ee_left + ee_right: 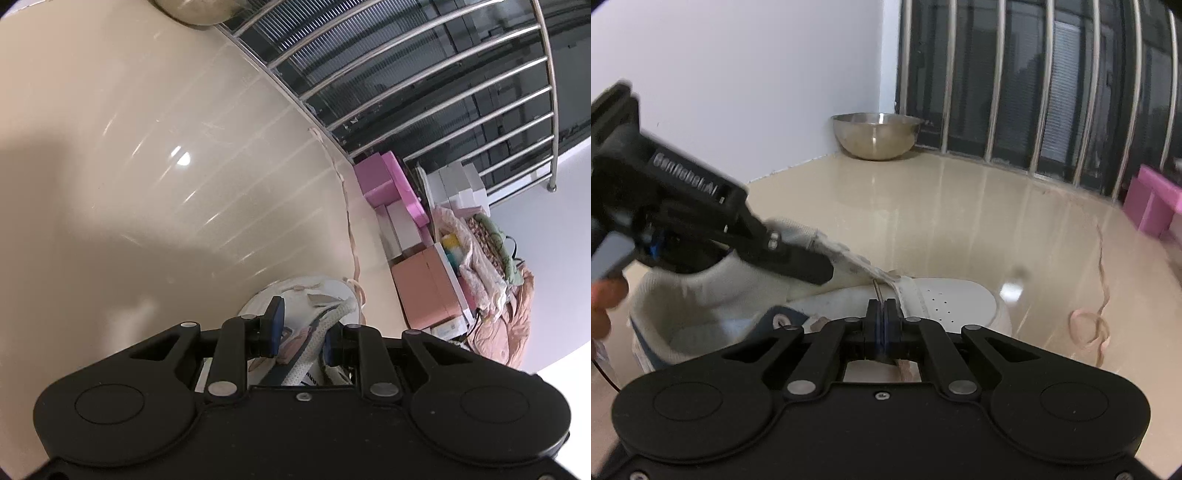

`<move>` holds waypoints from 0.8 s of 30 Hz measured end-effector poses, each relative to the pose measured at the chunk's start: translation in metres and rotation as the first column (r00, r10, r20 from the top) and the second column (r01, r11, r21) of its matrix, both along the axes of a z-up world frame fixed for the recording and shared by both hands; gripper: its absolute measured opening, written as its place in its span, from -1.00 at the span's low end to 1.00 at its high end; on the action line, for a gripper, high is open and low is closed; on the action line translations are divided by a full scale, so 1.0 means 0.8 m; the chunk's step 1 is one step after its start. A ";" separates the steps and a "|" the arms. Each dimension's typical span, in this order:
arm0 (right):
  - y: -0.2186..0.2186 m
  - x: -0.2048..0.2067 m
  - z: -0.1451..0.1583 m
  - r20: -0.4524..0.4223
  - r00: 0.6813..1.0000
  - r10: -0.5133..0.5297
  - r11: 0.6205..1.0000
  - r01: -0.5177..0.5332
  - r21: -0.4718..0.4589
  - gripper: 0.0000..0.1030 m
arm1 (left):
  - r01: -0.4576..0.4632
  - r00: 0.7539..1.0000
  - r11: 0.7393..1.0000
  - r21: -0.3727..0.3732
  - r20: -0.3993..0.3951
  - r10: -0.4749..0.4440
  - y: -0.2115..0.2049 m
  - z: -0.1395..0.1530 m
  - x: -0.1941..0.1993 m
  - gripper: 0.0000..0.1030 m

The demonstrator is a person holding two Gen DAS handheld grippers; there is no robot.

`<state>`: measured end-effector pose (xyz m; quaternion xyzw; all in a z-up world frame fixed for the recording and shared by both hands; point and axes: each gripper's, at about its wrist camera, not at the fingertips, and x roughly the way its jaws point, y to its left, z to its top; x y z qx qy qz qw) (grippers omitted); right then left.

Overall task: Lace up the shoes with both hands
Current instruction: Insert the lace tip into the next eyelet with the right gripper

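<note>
A white sneaker point(945, 299) with blue trim lies on the glossy beige floor, toe pointing away. My left gripper point(303, 326) reaches in from the left and is shut on the shoe's raised tongue point(849, 260); its blue pads point(276, 323) press the padded white edge. In the right wrist view, this left gripper point(816, 267) appears over the shoe's collar. My right gripper point(882, 314) hovers above the shoe's middle, shut on the lace end, whose brown tip point(877, 290) sticks out past the pads. The rest of the pinkish lace point(1102, 266) trails loosely over the floor to the right.
A steel bowl point(875, 134) sits in the far corner by the white wall. A barred window point(1034, 81) runs along the back. Pink boxes point(391, 184) and a pile of cartons and bags point(461, 266) stand at the right. A hand point(602, 306) holds the left gripper.
</note>
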<state>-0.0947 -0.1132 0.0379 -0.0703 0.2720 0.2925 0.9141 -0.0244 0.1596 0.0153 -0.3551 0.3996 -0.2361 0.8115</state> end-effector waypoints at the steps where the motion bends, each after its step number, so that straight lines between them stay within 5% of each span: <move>1: -0.001 0.003 0.001 -0.012 1.000 0.000 1.000 0.000 0.007 -0.98 | 0.008 1.000 1.000 0.011 0.005 -0.009 -0.003 0.001 0.000 -0.62; 6: -0.006 0.016 0.003 -0.063 0.998 0.010 0.999 -0.008 0.037 -0.97 | 0.034 0.999 0.999 0.034 0.012 -0.034 -0.010 0.003 -0.001 -0.62; 14: -0.003 0.014 -0.004 -0.027 0.995 0.094 0.991 -0.091 0.101 -0.97 | 0.029 0.999 0.999 -0.040 -0.023 -0.030 0.000 -0.009 0.003 -0.61; 24: -0.004 0.005 -0.017 -0.061 0.996 -0.063 0.971 0.075 0.225 -1.00 | 0.035 0.999 0.995 -0.097 -0.029 -0.038 0.010 -0.019 0.007 -0.59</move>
